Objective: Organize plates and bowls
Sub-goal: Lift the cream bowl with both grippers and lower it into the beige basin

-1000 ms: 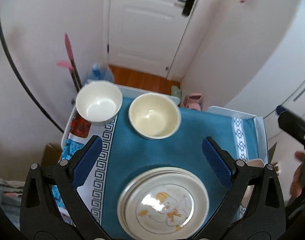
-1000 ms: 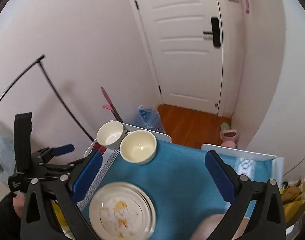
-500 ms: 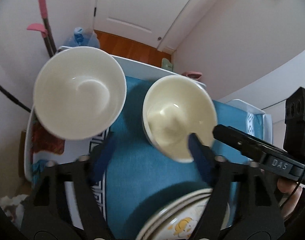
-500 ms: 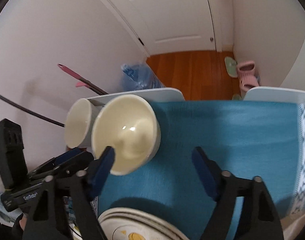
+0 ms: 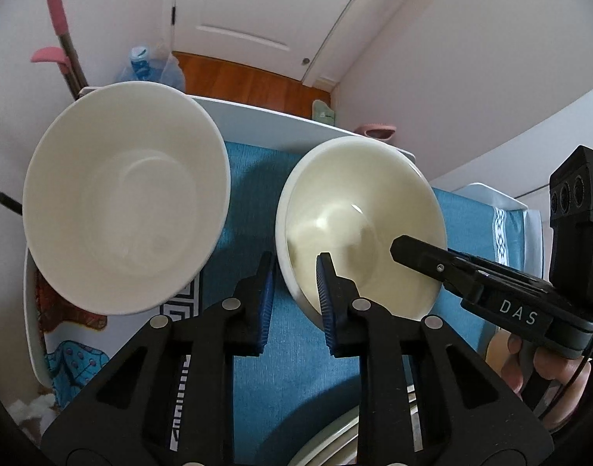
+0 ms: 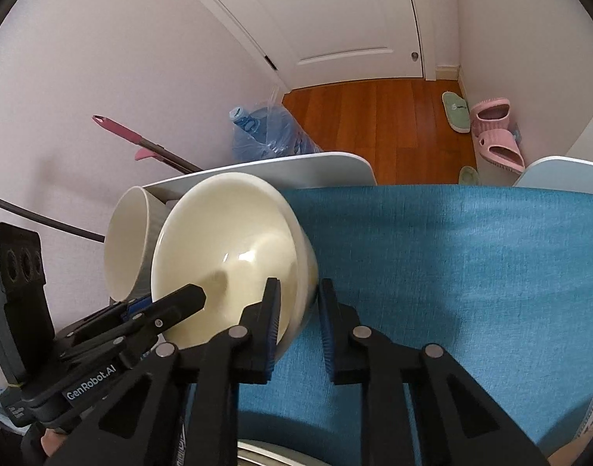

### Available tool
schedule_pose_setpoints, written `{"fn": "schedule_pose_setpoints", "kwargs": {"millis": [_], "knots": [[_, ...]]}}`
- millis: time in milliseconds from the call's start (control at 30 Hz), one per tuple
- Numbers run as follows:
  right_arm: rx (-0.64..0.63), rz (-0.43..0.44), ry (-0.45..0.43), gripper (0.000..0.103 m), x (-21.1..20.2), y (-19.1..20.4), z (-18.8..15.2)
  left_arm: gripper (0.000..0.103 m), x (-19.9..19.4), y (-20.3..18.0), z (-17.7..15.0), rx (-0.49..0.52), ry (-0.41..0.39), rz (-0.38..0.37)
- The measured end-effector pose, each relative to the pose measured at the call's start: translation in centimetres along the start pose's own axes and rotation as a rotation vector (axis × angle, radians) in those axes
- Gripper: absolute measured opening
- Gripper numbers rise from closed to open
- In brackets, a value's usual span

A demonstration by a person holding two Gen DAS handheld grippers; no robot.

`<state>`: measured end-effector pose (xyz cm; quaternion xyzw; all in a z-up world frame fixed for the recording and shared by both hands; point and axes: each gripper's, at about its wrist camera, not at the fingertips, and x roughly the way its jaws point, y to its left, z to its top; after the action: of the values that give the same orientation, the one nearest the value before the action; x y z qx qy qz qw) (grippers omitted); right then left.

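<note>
**A:** Where does the cream bowl (image 5: 360,225) sit?

**B:** On the blue cloth (image 6: 452,256) near the far edge of the table (image 6: 296,167), toward its far left corner. The white bowl (image 5: 125,213) stands just beside it on the left, closer to that corner. In the right wrist view the two look as if they touch; in the left wrist view there is a gap of cloth between them.

**A:** And the tools?

**B:** The left gripper (image 5: 294,291) is clenched across the cream bowl's near-left rim, one blue pad outside the wall and one inside. The right gripper (image 6: 298,322) grasps the same bowl at its near-right rim, again one finger inside and one outside. So both clamp the cream bowl; the white bowl is untouched.

**A:** Any writing to read?

**B:** Yes. The right tool's body, seen from the left wrist camera, carries "DAS" in pale letters. The left tool's body, seen from the right wrist camera, reads "GenRobot.AI".

**A:** Plates?

**B:** Only the rim of a plate stack (image 5: 327,442) shows at the near edge, under the grippers.

**A:** Off the table?

**B:** A blue water jug (image 6: 265,136), a pink-handled mop (image 5: 57,27), pink slippers (image 6: 494,132) on the wood floor, and a white door (image 6: 335,11).
</note>
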<state>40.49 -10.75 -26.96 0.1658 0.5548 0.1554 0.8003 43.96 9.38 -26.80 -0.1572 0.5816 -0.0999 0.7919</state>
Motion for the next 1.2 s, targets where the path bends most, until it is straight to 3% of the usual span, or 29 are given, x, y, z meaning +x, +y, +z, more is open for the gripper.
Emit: {"fn": "schedule_pose_setpoints", "kwargs": {"millis": [233, 500, 833, 1000, 1200], "knots": [[-0.013, -0.008, -0.015, 0.018, -0.5, 0.5, -0.5, 0.019, -0.8, -1.2, -0.3, 0.048, -0.012, 0.037], [0.009, -0.006, -0.12, 0.018, -5.9, 0.1, -2.0, 0.019, -5.2, -5.0, -0.8, 0.135, -0.081, 0.013], [0.036, -0.054, -0.261, 0.018, -18.2, -3.7, -7.3, 0.019, -10.8, -16.9, -4.4, 0.292, -0.164, -0.058], [0.032, -0.115, -0.271, 0.018, -21.9, -7.2, -10.2, 0.019, -10.0, -23.3, -7.4, 0.346, -0.146, -0.065], [0.061, -0.129, -0.259, 0.018, -24.7, -12.9, -14.1, 0.019, -7.2, -29.2, -11.8, 0.362, -0.093, -0.075]]}}
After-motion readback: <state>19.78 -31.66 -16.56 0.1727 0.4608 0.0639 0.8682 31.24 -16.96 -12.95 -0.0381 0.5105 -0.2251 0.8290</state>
